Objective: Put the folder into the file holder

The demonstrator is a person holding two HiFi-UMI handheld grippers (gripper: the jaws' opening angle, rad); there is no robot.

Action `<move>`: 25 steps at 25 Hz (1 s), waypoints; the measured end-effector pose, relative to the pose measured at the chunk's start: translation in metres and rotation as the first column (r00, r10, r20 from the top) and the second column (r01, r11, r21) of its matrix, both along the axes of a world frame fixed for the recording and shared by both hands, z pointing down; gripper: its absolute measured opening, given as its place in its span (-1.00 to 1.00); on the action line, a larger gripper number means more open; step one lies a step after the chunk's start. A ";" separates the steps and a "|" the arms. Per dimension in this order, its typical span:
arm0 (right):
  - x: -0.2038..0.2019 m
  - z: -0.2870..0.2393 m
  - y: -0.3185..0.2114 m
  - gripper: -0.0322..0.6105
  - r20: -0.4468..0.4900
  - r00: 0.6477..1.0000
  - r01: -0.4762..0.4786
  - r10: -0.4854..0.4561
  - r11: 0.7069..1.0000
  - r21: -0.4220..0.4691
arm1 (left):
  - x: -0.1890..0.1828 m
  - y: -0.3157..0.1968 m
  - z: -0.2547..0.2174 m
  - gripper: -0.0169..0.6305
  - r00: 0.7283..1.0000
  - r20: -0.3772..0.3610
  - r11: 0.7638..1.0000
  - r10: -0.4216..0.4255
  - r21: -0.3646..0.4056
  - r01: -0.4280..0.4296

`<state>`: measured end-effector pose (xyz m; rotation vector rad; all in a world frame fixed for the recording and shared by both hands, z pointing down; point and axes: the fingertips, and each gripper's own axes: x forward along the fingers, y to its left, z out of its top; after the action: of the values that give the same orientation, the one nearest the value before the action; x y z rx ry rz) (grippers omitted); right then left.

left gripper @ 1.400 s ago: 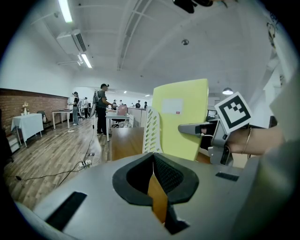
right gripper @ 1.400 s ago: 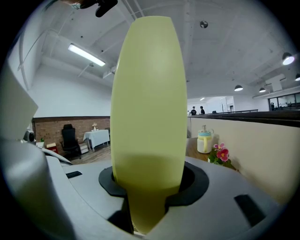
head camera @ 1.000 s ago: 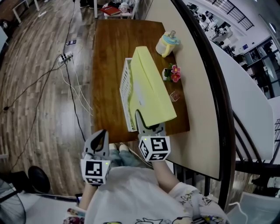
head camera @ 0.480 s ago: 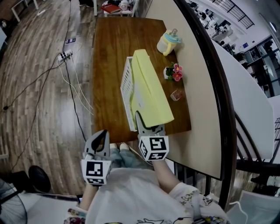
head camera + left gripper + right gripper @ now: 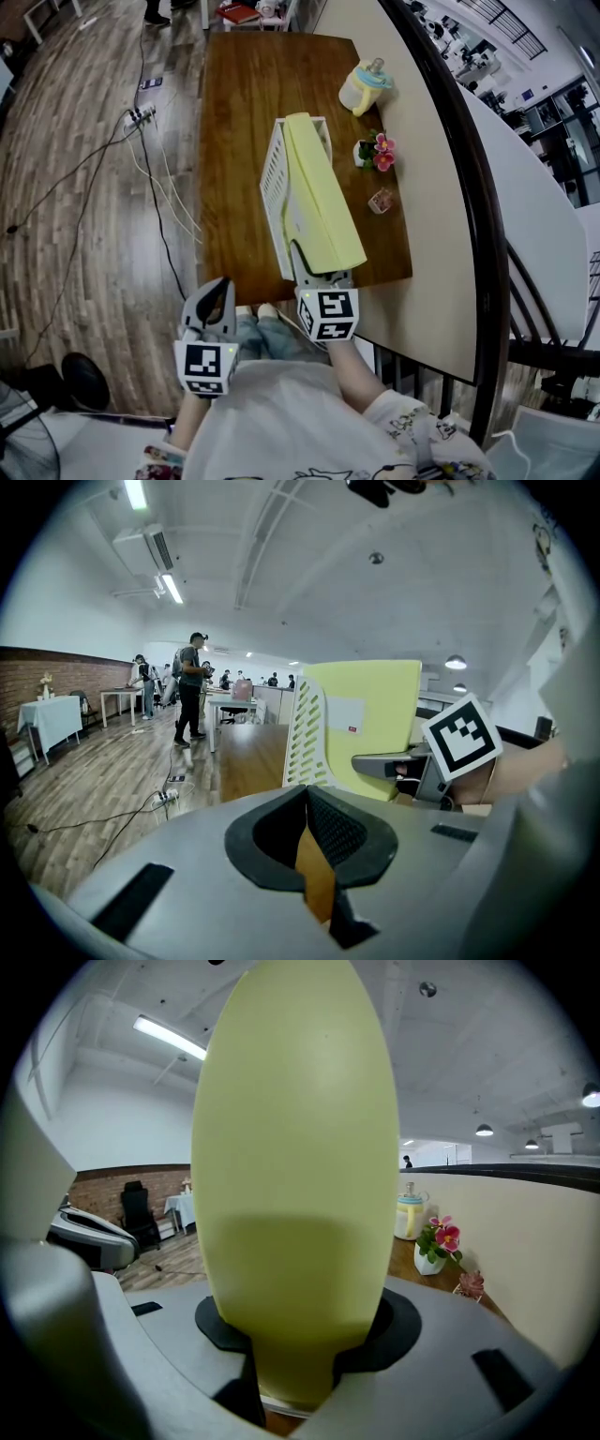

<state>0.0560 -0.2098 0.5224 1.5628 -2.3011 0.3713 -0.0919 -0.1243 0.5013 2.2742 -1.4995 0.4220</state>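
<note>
File holder: white, slatted file holder stands lengthwise on the brown desk.
Contents: one yellow-green folder stands on edge in it, beside the slatted left wall. Which slot it occupies cannot be told.
Folder position: the far end lies inside the holder's frame and the near end reaches the desk's front edge.
Folder relative to jaws: the near end sits between the right gripper's jaws and fills the right gripper view.
Right jaws: wide and opening, with the pads touching both faces of the folder.
Left gripper: held low, off the desk's front edge and well apart from the folder.
Left jaws: together at the tips, with nothing between them.
Other items: a lidded yellow cup, a small flower pot and a small object along the desk's right side.
</note>
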 end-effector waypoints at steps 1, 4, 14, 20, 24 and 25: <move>0.000 0.001 0.001 -0.32 -0.002 1.000 0.001 -0.001 1.000 -0.003 | 0.000 0.000 0.000 -0.93 1.000 -0.001 1.000 -0.001 -0.001 0.001; 0.000 0.002 0.001 -0.30 -0.004 1.000 0.003 -0.003 1.000 -0.004 | 0.000 0.000 0.001 -0.93 1.000 0.000 1.000 0.000 -0.005 0.000; -0.003 0.006 0.005 -0.27 -0.035 0.999 0.038 -0.039 0.999 -0.014 | -0.001 0.000 0.002 -0.93 1.000 0.008 1.000 0.002 -0.005 -0.002; -0.002 0.008 0.007 -0.24 -0.034 0.999 0.040 -0.041 0.999 -0.024 | -0.001 0.000 0.002 -0.93 1.000 -0.005 1.000 -0.006 -0.004 0.006; -0.002 0.006 0.009 -0.20 -0.025 0.999 0.044 -0.044 0.999 -0.021 | -0.002 0.002 0.001 -0.93 1.000 0.005 1.000 -0.002 0.004 0.002; -0.001 0.006 0.010 -0.20 -0.020 0.999 0.044 -0.044 0.999 -0.020 | -0.002 0.002 0.000 -0.93 1.000 0.006 1.000 -0.003 0.005 0.003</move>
<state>0.0547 -0.2002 0.5281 1.4972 -2.3047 0.3641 -0.0937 -0.1223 0.5016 2.2768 -1.5078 0.4244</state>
